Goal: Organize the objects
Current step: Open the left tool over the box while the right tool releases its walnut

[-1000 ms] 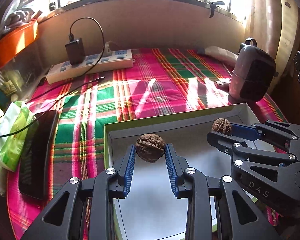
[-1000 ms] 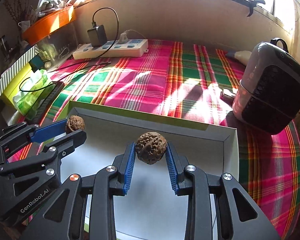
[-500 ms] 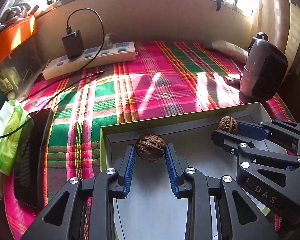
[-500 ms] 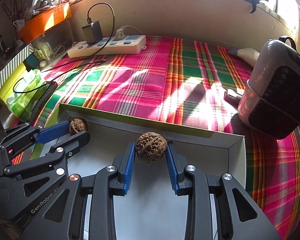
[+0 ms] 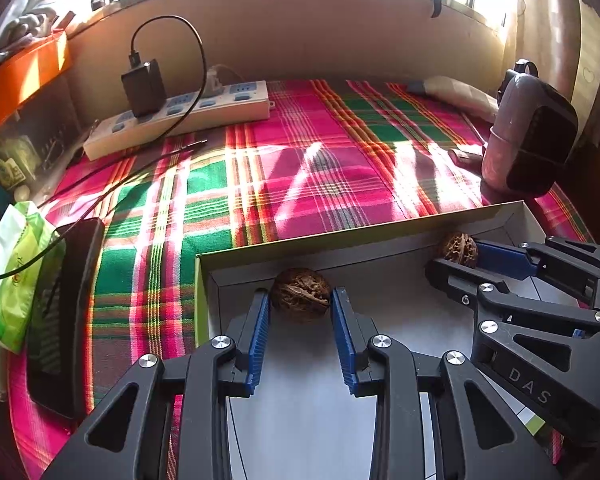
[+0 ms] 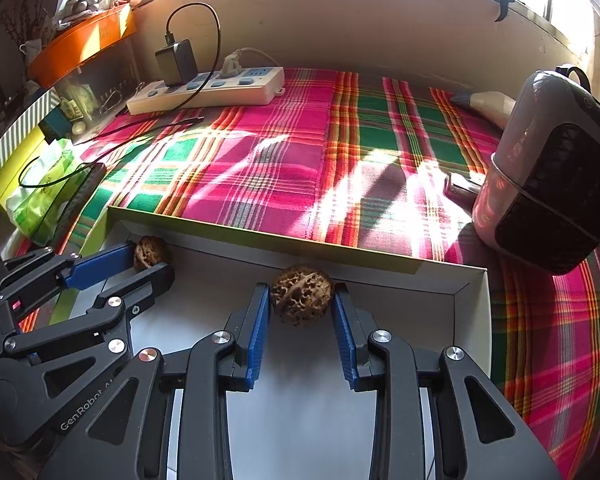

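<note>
Two walnuts were clamped over the box (image 5: 380, 236): left gripper (image 5: 301, 307) pinched one (image 5: 301, 294), right gripper (image 6: 301, 306) at 3 o'clock pinched the other (image 6: 301, 299).

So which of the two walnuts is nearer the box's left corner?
The walnut in the left tongs; the other walnut, in the right tongs, sits further right along the box wall.

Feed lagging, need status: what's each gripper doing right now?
Left gripper: shut on a walnut.
Right gripper: shut on another walnut.
</note>
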